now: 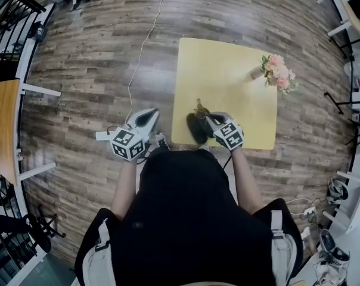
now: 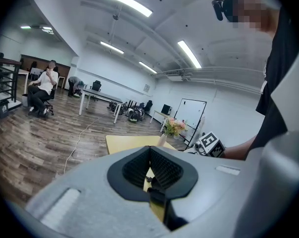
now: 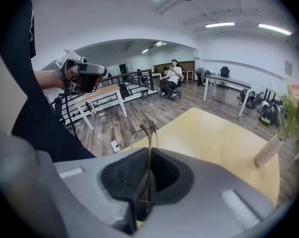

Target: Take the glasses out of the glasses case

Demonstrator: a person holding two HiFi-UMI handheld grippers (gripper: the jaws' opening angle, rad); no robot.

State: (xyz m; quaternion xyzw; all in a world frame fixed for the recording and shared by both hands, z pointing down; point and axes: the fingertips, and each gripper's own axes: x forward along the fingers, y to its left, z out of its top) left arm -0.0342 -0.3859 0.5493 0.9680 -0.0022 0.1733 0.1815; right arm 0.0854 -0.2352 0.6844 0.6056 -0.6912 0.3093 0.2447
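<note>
A thin metal-framed pair of glasses [image 3: 148, 133] stands edge-on between the pads of my right gripper [image 3: 149, 155], which is shut on it, with the frame sticking out past the jaws. In the head view the right gripper [image 1: 219, 125] holds the glasses [image 1: 199, 108] just above the near edge of the yellow table [image 1: 227, 58]. The dark glasses case [image 1: 195, 130] lies right beside it on the table. My left gripper [image 1: 139, 128] hangs over the floor, left of the table. Its pads are closed together with nothing in them [image 2: 149, 152].
A vase of pink flowers [image 1: 276, 71] stands near the table's far right corner. A white cable [image 1: 145, 37] runs across the wooden floor to the left of the table. A wooden desk [image 1: 2, 124] stands at the far left, and a person sits on a chair [image 2: 40, 90] further back in the room.
</note>
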